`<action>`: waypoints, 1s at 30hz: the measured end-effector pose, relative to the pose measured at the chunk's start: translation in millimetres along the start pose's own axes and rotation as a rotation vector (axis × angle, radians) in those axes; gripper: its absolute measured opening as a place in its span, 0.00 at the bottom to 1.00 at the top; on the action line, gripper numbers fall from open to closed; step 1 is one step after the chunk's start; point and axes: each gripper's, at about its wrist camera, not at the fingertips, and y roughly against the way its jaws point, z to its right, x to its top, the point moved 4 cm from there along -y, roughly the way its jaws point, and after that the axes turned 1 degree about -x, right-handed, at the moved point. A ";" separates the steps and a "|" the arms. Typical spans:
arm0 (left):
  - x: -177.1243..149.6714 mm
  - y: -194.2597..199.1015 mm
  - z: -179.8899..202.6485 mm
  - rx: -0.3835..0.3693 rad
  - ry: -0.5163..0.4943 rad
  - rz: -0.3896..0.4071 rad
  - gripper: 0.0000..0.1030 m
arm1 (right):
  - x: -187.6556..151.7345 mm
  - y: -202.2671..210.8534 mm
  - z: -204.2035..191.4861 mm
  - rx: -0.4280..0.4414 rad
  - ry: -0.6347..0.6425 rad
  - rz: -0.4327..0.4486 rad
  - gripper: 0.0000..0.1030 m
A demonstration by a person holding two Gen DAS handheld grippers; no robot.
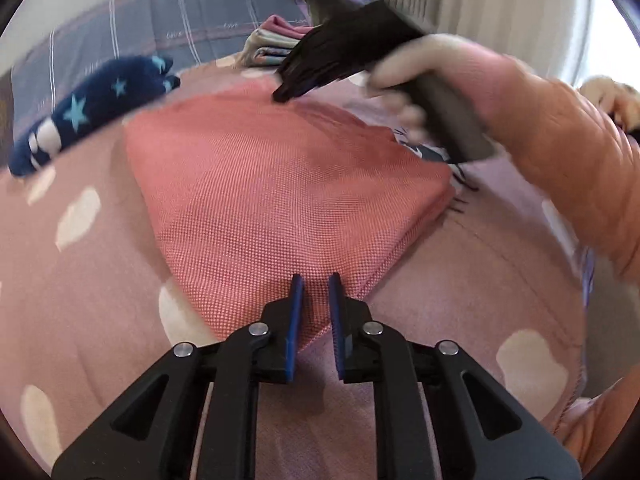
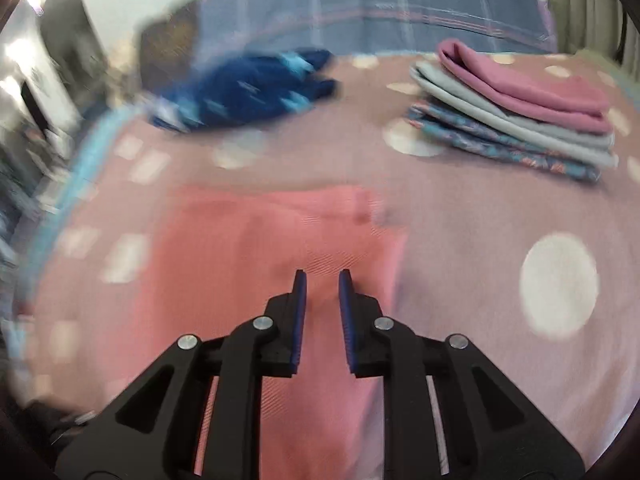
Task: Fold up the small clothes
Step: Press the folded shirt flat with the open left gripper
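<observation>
A folded coral-pink garment lies flat on the dotted pink bedspread. My left gripper hovers over its near corner with a small gap between the blue pads, holding nothing. In the left wrist view the right gripper shows blurred at the garment's far edge, held by a hand in an orange sleeve. In the right wrist view the right gripper is open above the same pink garment, empty. The view is motion-blurred.
A dark blue star-print garment lies crumpled at the far left, and also shows in the right wrist view. A stack of folded clothes sits at the far right. A plaid blue pillow lies behind. Curtains hang on the right.
</observation>
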 end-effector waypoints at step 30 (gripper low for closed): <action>-15.7 13.7 -14.8 -0.096 0.146 0.054 0.15 | 45.3 -56.8 -90.7 0.000 0.137 -0.098 0.14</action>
